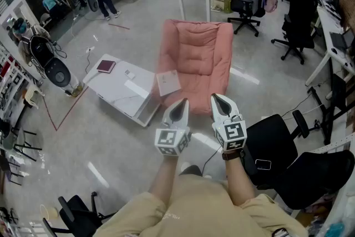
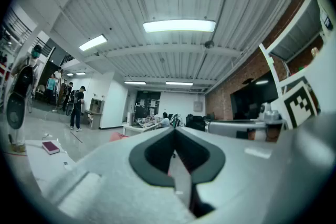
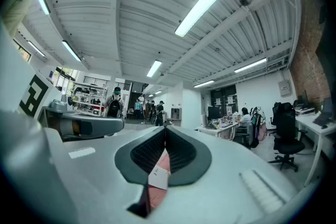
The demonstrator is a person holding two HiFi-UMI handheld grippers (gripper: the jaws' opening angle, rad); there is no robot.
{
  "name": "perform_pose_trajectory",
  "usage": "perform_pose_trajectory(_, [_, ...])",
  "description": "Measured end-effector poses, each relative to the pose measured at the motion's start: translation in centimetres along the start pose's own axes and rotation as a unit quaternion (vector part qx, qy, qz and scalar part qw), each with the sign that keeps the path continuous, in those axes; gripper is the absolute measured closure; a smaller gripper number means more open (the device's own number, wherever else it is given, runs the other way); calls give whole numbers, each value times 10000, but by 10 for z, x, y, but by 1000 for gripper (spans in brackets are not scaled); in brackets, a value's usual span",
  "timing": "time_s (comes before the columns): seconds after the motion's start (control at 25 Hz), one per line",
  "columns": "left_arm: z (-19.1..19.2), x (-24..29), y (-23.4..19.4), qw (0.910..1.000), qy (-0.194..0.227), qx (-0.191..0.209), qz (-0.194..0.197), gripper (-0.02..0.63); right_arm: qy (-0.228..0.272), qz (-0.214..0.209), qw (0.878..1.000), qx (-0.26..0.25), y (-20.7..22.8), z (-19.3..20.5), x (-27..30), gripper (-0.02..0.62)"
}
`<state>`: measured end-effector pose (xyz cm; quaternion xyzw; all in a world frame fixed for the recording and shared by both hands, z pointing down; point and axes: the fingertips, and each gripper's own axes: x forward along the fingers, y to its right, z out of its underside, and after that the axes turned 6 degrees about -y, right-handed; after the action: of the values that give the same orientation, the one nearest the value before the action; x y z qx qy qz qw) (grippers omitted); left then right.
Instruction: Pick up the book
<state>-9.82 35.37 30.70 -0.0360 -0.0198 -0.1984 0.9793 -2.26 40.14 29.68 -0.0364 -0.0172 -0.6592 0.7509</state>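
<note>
While nothing has been lifted yet, the pale book lies flat where the corner of the low white table meets the front edge of the pink lounge chair, well ahead of the person. A second, dark red book sits on the far end of that table; which one the task means I cannot tell.

The left gripper and the right gripper are held level side by side, well apart from both books. Each has its jaws pressed together with nothing between them. The right gripper view looks past its tips at the pale book and the pink cushion.

So the task looks barely begun: walking up, opening the jaws, gripping and lifting are all left. Bare floor lies between, and the black office chair stands off to the right, out of the direct path.
</note>
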Motion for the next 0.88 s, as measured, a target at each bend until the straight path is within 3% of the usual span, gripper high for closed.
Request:
perform_pose_trajectory(0.2, [3, 3, 4, 10000, 5, 21, -42, 603, -93, -69, 9999, 101, 6, 14, 11, 588])
perform_pose_trajectory(0.48, [18, 10, -23, 9990, -186, 27, -417, 603, -437, -70, 9967, 680, 14, 39, 40, 588])
perform_pose_trajectory(0.72, [41, 31, -77, 9971, -349, -104, -668, 603, -679, -397, 9935, 818, 7, 66, 99, 588])
perform_pose_trajectory(0.88, [35, 66, -130, 9967, -352, -99, -723, 603, -637, -495, 9925, 917, 13, 58, 166, 588])
